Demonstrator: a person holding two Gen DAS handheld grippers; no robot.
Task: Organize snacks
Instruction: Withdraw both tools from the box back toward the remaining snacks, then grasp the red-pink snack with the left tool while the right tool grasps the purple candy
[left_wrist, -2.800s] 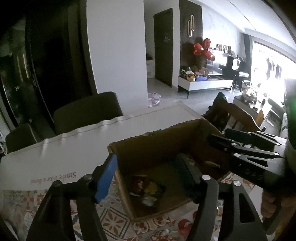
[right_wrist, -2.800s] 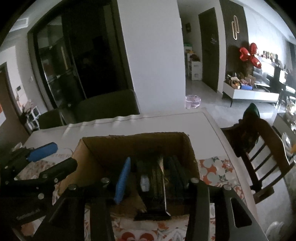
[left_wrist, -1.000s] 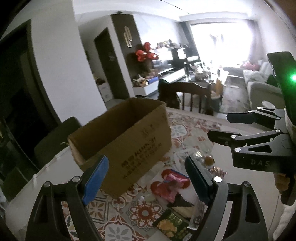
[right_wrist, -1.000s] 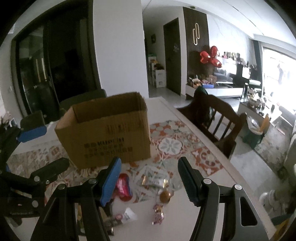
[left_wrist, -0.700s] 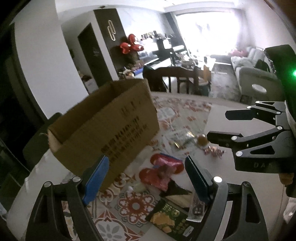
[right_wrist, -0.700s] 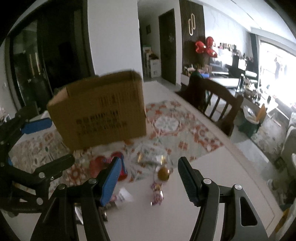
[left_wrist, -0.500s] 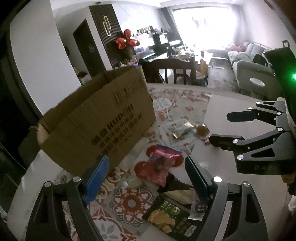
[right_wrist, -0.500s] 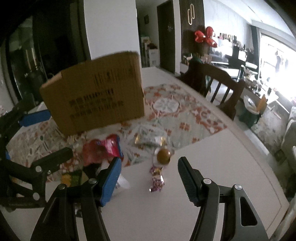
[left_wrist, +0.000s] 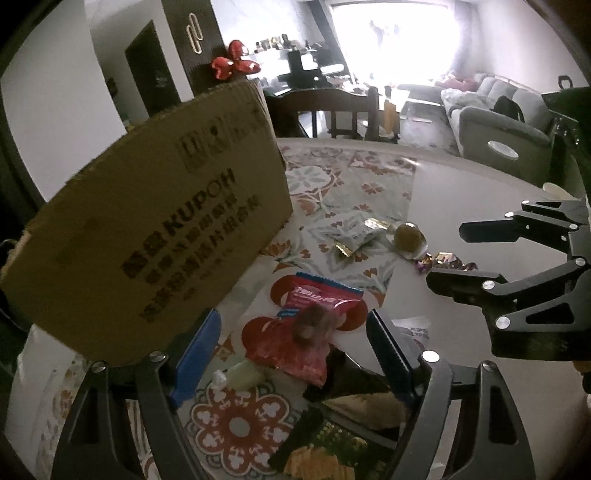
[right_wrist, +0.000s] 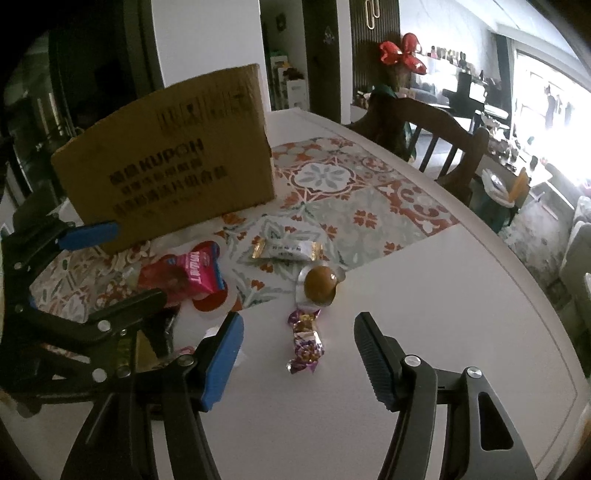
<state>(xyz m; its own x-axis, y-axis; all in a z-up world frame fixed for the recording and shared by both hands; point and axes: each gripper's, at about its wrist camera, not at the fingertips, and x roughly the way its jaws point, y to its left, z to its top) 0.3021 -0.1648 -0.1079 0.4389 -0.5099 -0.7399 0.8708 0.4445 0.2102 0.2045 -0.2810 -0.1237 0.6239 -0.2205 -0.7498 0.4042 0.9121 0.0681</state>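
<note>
Snacks lie on the table (right_wrist: 443, 314) before a cardboard box (right_wrist: 177, 155): a red packet (left_wrist: 306, 332) lies between the spread left tongs (left_wrist: 291, 354), whose jaws have just been closing, untouched. A purple candy (right_wrist: 306, 339) lies just ahead of the spread, empty right tongs (right_wrist: 299, 358).

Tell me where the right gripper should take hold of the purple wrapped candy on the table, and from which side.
Grip the purple candy across its plump middle, coming down from above. It lies flat on the bare table, lengthwise between the open right gripper pads, with twisted thin ends, so closing across the middle likely gives the firmest hold.
</note>
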